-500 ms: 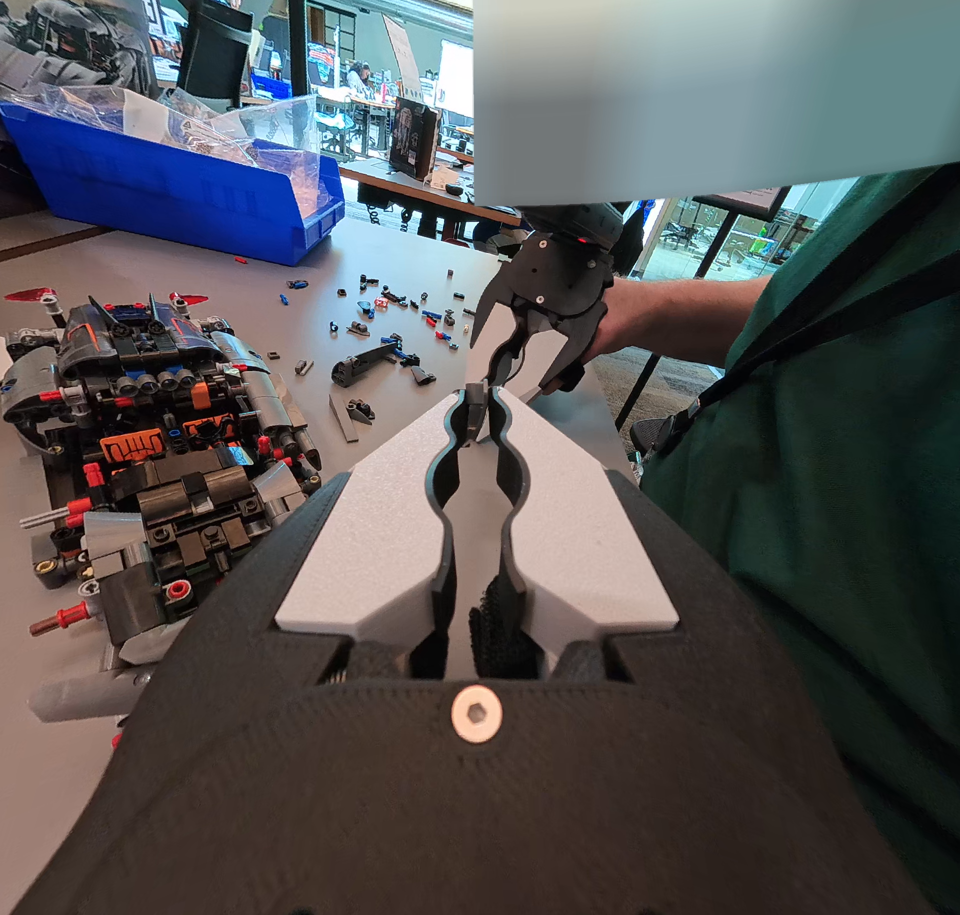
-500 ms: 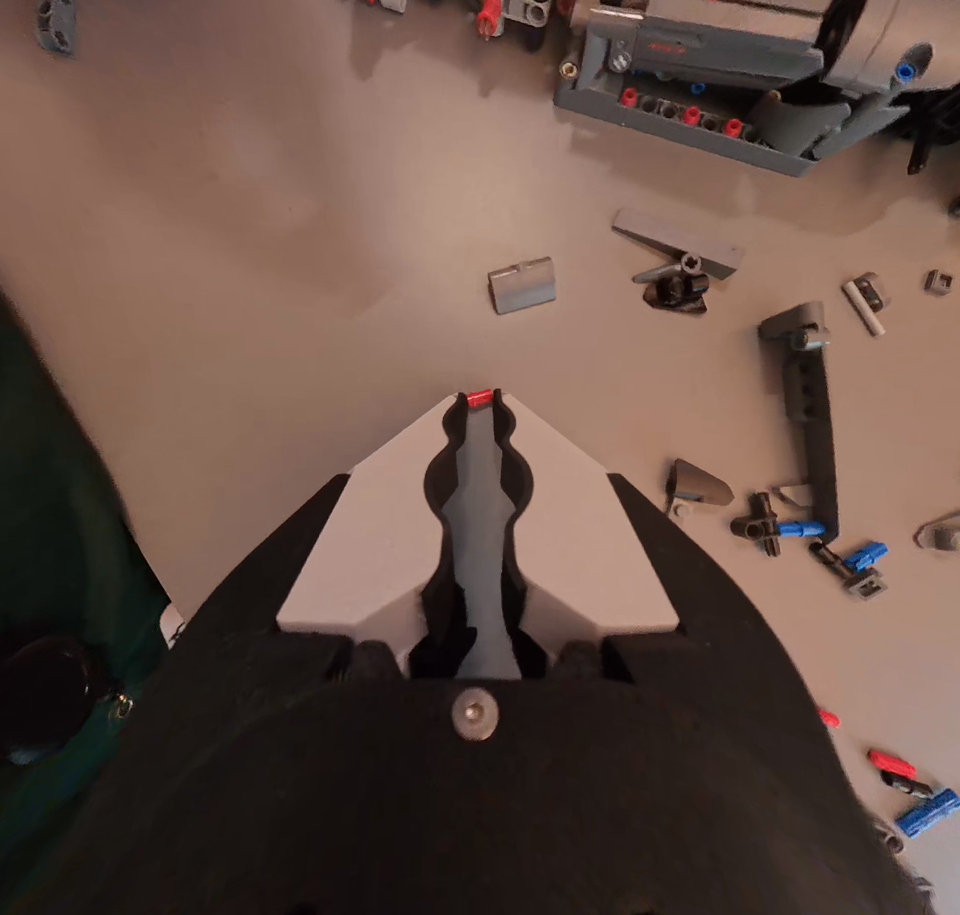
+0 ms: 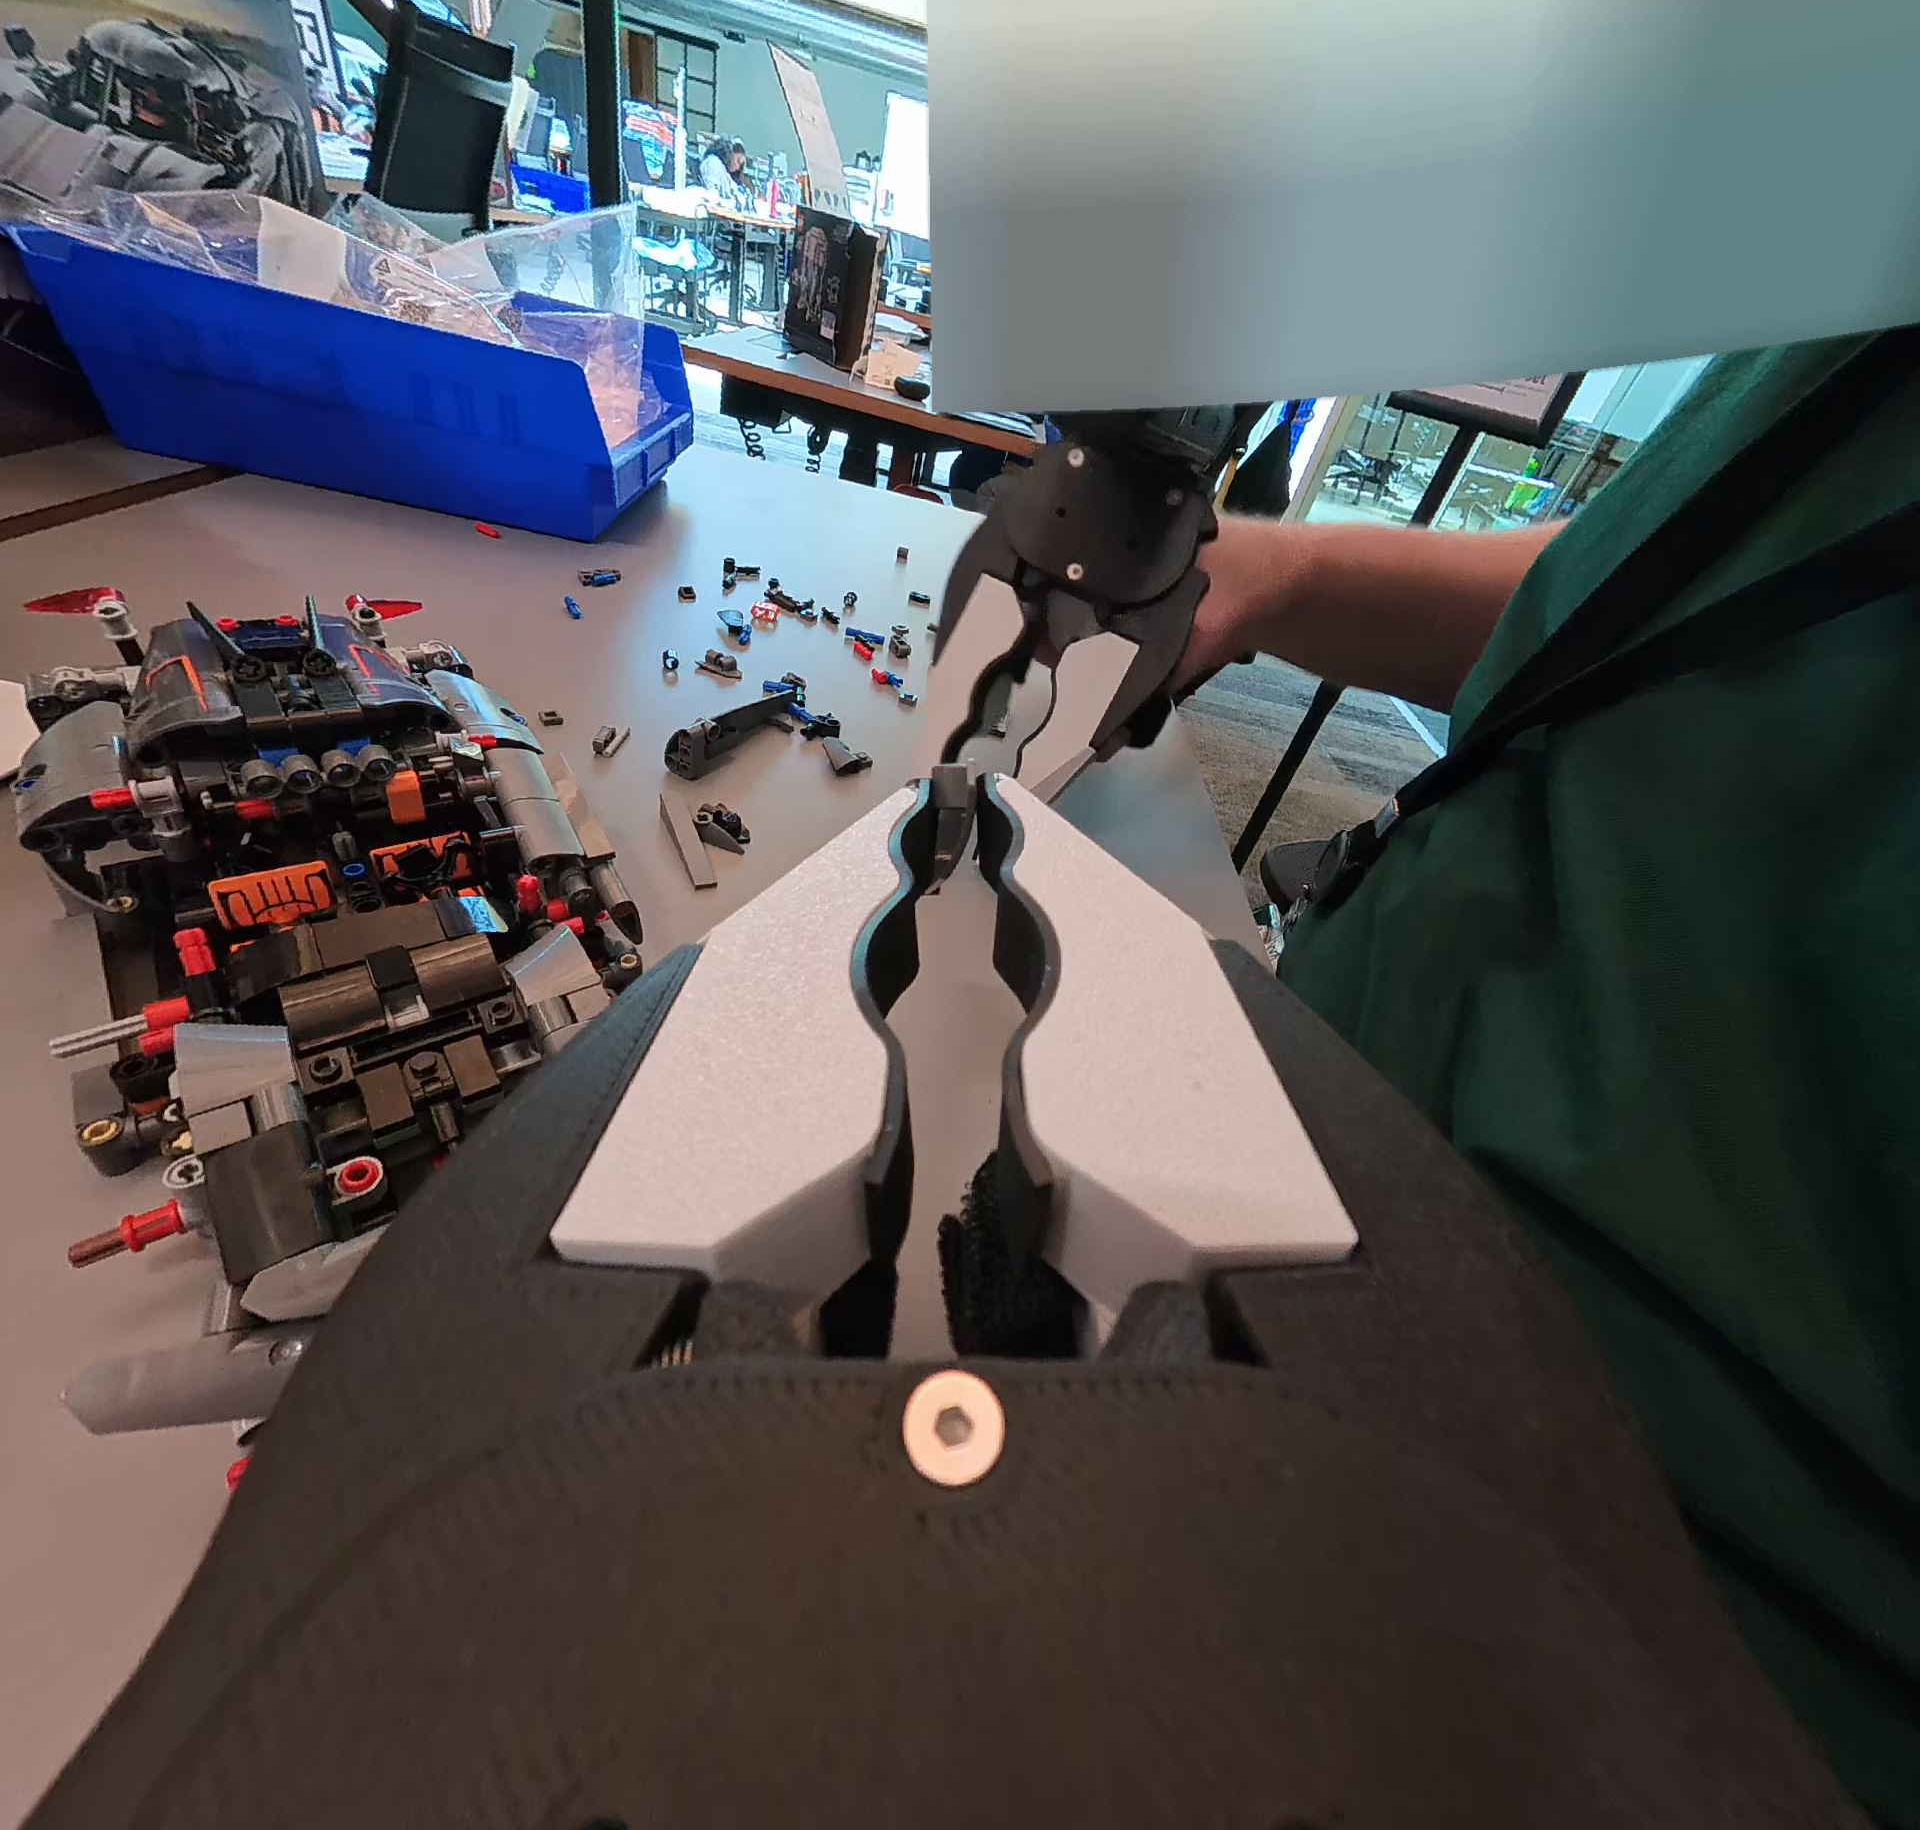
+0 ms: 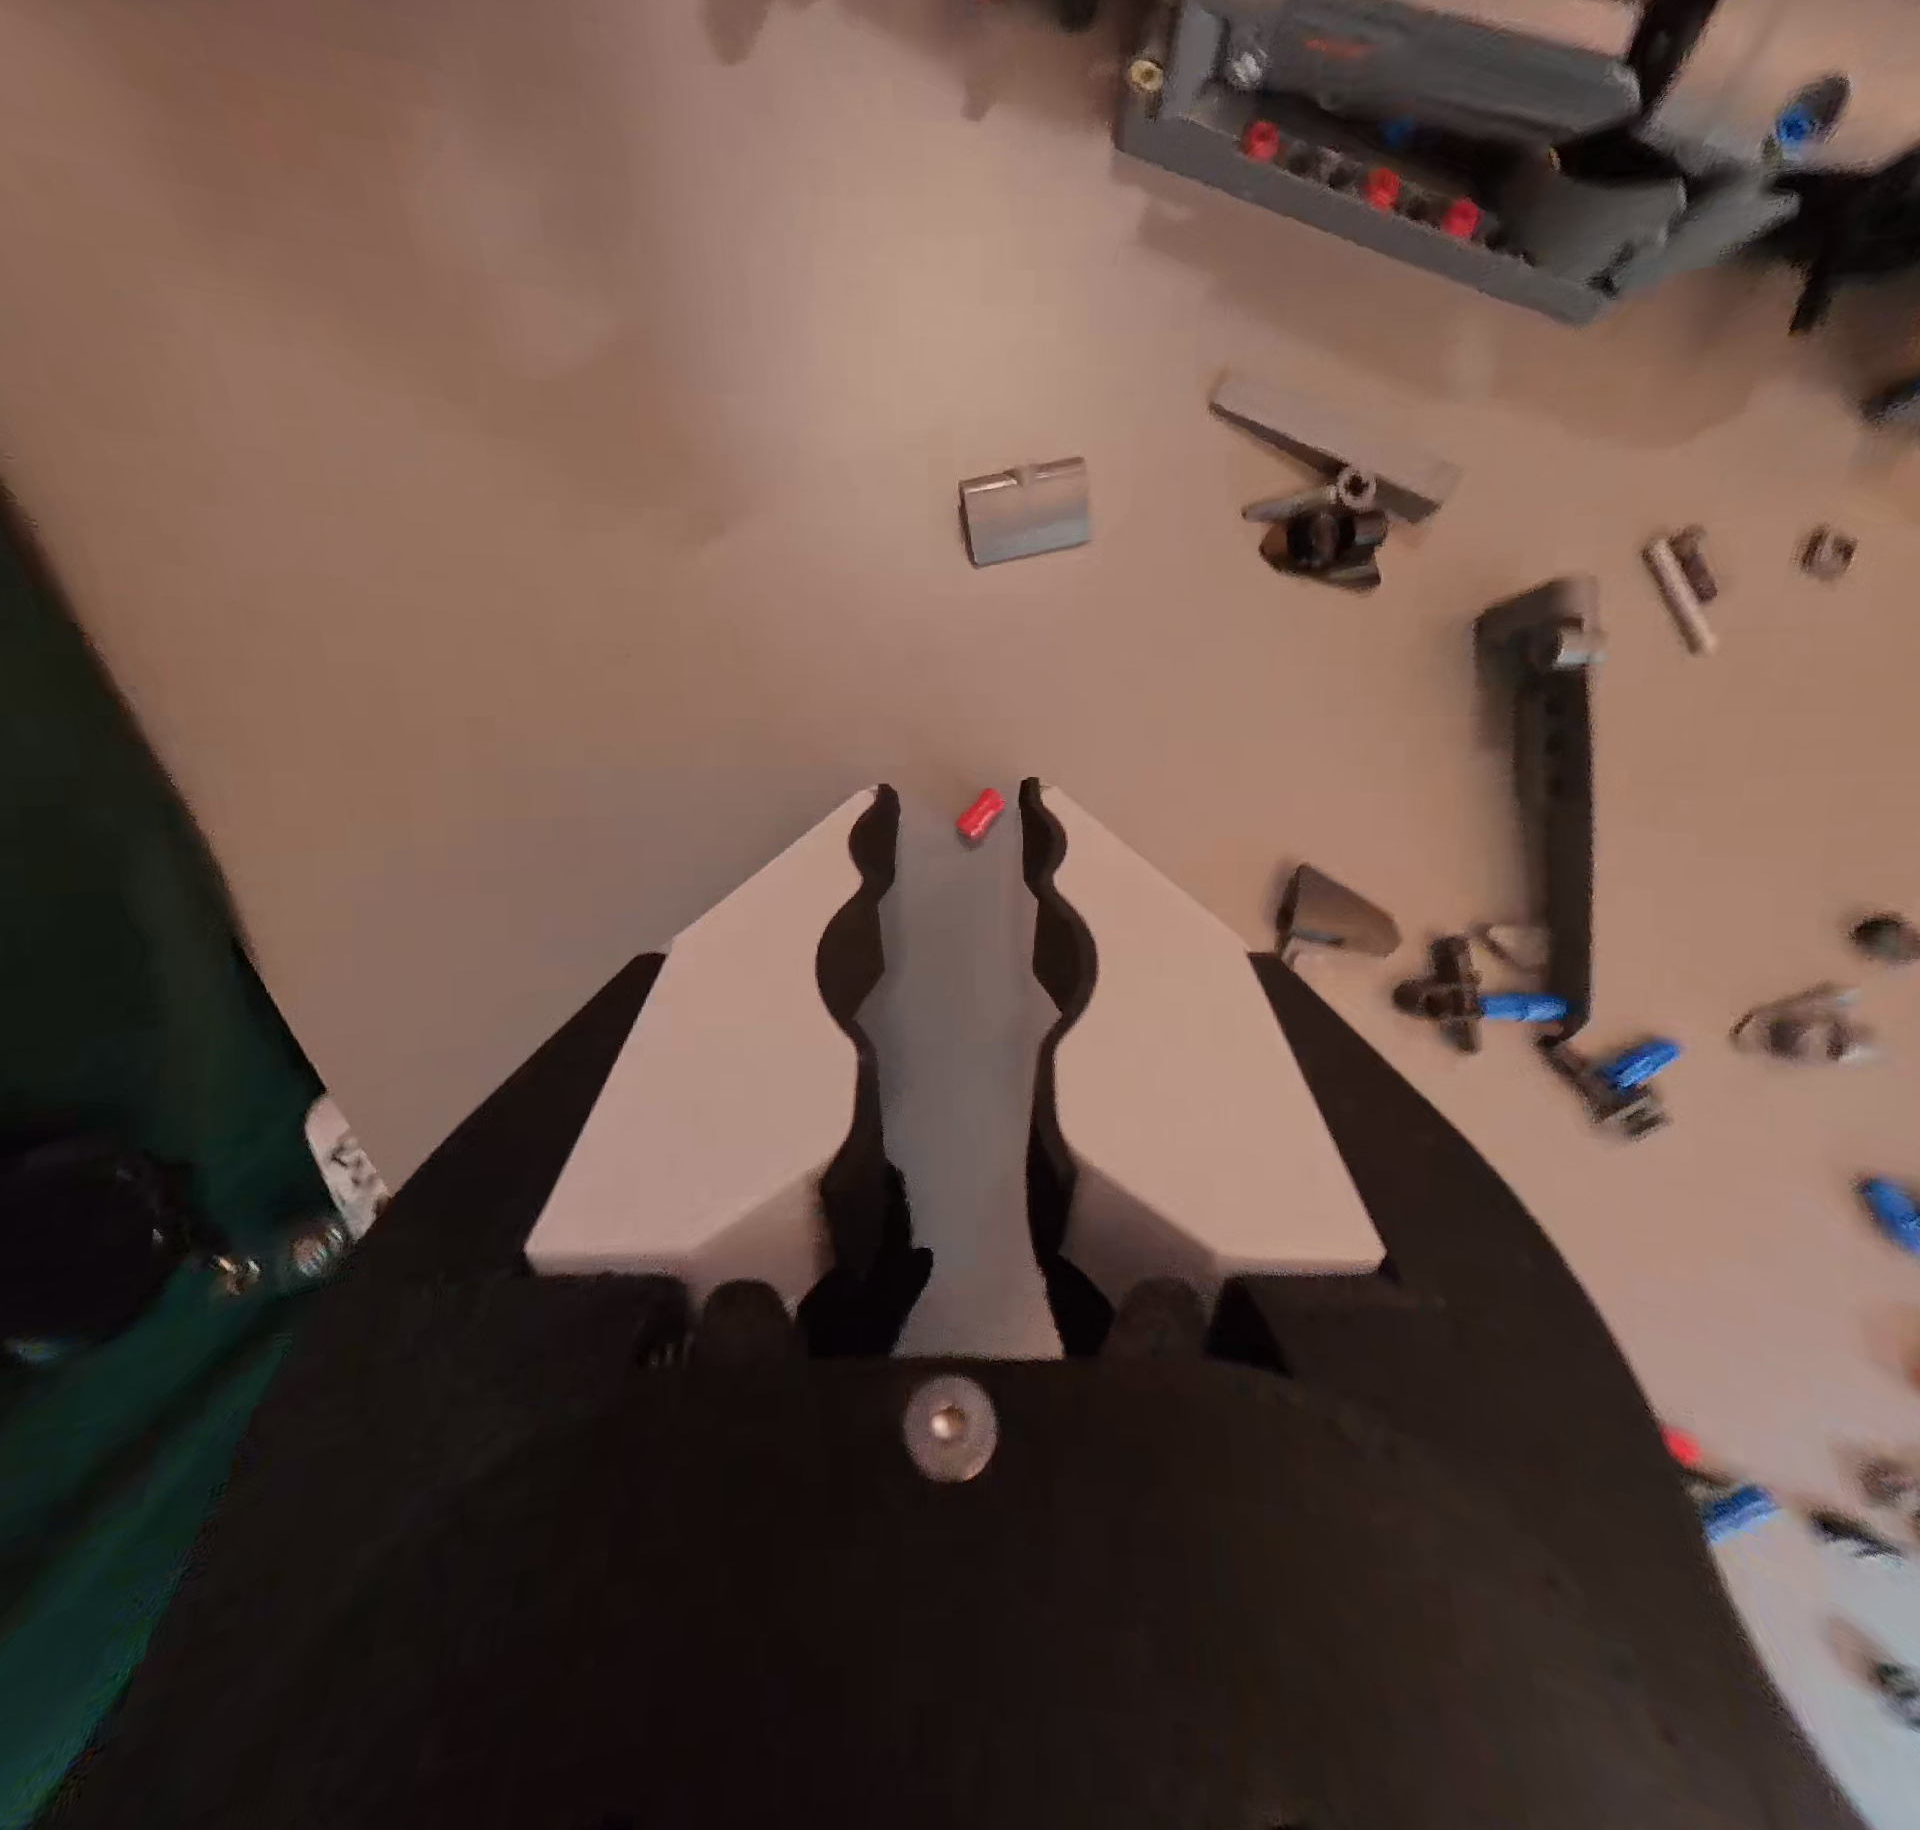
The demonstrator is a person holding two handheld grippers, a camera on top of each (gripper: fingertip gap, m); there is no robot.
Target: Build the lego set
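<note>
Pin (image 4: 978,812) — small, red (cylindrical) — between parted right gripper (image 4: 954,806) tips.

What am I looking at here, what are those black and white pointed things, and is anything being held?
Those pointed things are handheld grippers, not robot arms: a person holds one in each hand, and each carries a camera looking forward along its two fingers.

The left wrist view shows the left gripper closed on a small dark grey piece. Beyond it you see the other gripper, held by the person in a green shirt.

The right wrist view looks down at the table. The right gripper is open, and a small red pin shows between its tips, not gripped; whether it lies on the table is unclear.

On the table are a half-built lego vehicle, scattered loose pieces, and a blue bin with plastic bags.
</note>
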